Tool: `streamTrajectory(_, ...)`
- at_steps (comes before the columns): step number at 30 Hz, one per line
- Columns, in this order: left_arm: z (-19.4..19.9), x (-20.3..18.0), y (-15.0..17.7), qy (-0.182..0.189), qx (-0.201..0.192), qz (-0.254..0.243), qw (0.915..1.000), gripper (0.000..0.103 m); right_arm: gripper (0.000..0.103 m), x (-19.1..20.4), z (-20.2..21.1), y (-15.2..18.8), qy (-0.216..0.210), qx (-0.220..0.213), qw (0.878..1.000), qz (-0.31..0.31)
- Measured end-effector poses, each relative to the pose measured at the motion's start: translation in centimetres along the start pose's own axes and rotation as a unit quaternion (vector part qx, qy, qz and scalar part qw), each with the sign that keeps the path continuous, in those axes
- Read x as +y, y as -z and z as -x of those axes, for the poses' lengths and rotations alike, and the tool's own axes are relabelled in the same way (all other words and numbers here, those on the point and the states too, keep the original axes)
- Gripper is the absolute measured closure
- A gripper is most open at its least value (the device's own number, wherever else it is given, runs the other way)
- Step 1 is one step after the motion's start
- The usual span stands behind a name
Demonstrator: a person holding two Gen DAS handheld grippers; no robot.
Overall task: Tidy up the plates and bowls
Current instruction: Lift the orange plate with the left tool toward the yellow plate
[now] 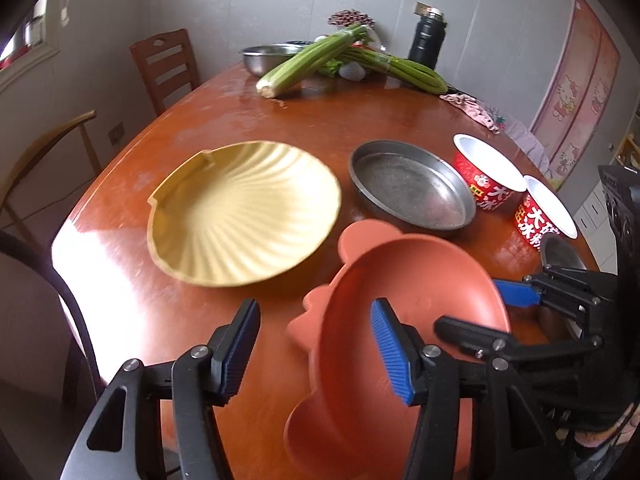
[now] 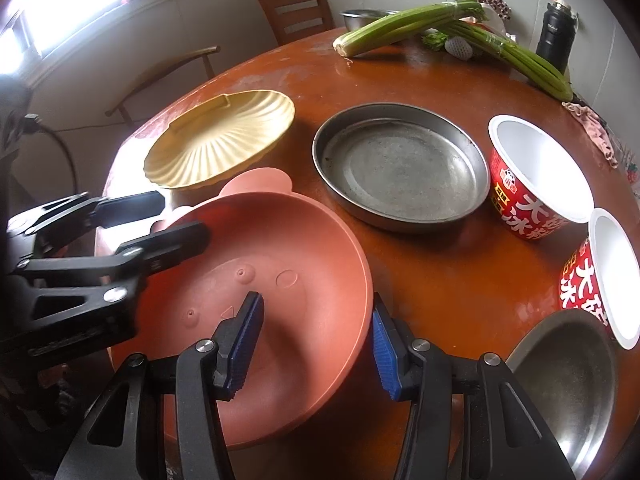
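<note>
A salmon-pink bear-shaped plate (image 1: 404,280) (image 2: 280,248) hangs tilted above the front of the brown table (image 1: 320,120). My right gripper (image 2: 314,354) (image 1: 472,306) is shut on its right rim, one pad inside the dish and one outside. My left gripper (image 1: 316,350) (image 2: 182,218) straddles the plate's left rim with its jaws open; the pads do not press on it. A yellow shell-shaped plate (image 1: 244,212) (image 2: 220,140) lies to the left. A round metal pan (image 1: 412,184) (image 2: 404,168) sits behind the pink plate.
Two red paper bowls (image 2: 540,168) (image 2: 612,272) stand at the right, a small steel bowl (image 2: 572,380) in front of them. Celery bunches (image 1: 308,60), a steel bowl (image 1: 264,56) and a black flask (image 1: 426,40) occupy the far edge. Wooden chairs (image 1: 168,68) stand beyond the table's left side.
</note>
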State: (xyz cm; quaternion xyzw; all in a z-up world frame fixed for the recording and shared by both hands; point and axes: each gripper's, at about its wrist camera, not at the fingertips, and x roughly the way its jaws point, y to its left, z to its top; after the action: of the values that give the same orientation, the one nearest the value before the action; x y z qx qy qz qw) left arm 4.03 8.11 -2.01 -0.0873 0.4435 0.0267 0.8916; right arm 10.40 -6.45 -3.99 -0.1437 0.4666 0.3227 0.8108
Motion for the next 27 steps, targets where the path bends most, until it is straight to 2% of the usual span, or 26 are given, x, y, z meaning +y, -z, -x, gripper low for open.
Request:
streamTrajectory(4,0.3,1.1,1.1,-0.011,0.011,0.027,0.9995,0.046,0.05,0.4,-0.1,0.3,-0.002,0.002,1.0,0.0)
streamTrajectory(10,0.3,1.0,2.3,-0.001,0.024,0.035,0.9991,0.046,0.05,0.8,0.0,0.8,-0.006,0.002,1.0,-0.001)
streamTrajectory(11,0.3,0.8,2.4,-0.001,0.023,0.035,0.9991,0.046,0.05,0.8,0.1,0.9,-0.008,0.002,1.0,-0.001)
streamTrajectory(13,0.4,0.4,2.6,0.007,0.021,0.032,0.9992,0.058,0.05,0.9,0.1,1.2,-0.01,0.001,1.0,-0.002)
streamTrajectory(17,0.4,0.0,2.8,0.001,0.016,0.026,0.9995,0.058,0.048,1.0,0.3,1.5,-0.008,-0.002,1.0,-0.005)
streamTrajectory(27,1.3,0.1,2.4,0.02,0.005,0.032,0.9993,0.059,0.048,1.2,1.6,2.1,-0.005,-0.01,1.0,-0.01)
